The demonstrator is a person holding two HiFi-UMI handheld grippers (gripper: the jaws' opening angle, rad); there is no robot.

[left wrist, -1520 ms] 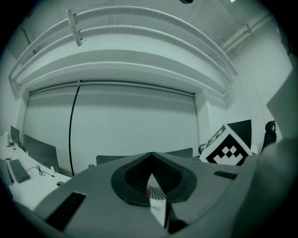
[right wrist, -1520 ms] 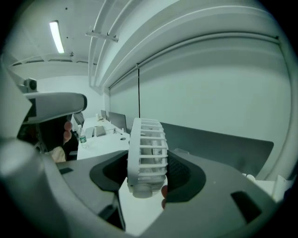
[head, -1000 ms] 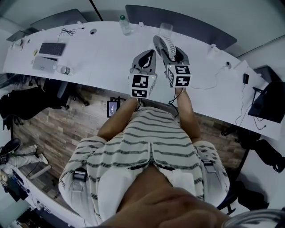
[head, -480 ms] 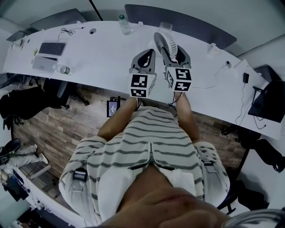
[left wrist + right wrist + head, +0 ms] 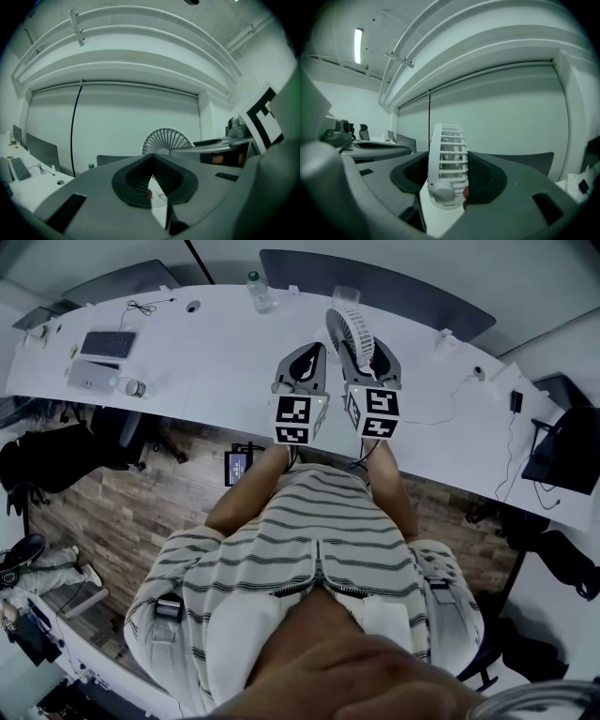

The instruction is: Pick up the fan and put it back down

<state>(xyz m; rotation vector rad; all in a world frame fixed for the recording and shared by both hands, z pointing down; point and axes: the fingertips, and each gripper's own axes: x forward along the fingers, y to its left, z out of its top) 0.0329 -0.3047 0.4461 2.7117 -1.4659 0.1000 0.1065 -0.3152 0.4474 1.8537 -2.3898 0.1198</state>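
Fan (image 5: 349,329), white with a round slatted grille, is at the far middle of the long curved counter (image 5: 216,352), which spans the scene from left to right beyond the person's striped shirt. The right tongs (image 5: 364,354) reach away from the body and are clenched on the fan. The right gripper view shows the thin grille housing standing upright and edge-on between the two dark pads, which press its flat faces. The left tongs (image 5: 312,354) lie just beside them on the left. They are drawn together at the tips with nothing between them, and pale counter shows through the gap lower down. From the left tongs the fan lies far and to the right, with its round face turned toward them, so the right hand is the one that has it. I judge that setting it down turns on keeping that upright disc vertical and lowering it straight onto the bare counter under the right tongs. The fan's lower part is the doubtful bit. In the head view the tongs cover it, and the left gripper view shows only the upper grille. The right gripper view shows a round knob and a pale piece below it, but I cannot tell whether any foot touches the counter or hangs just clear. A small green-capped bottle (image 5: 255,289) stands far to the left, well apart.
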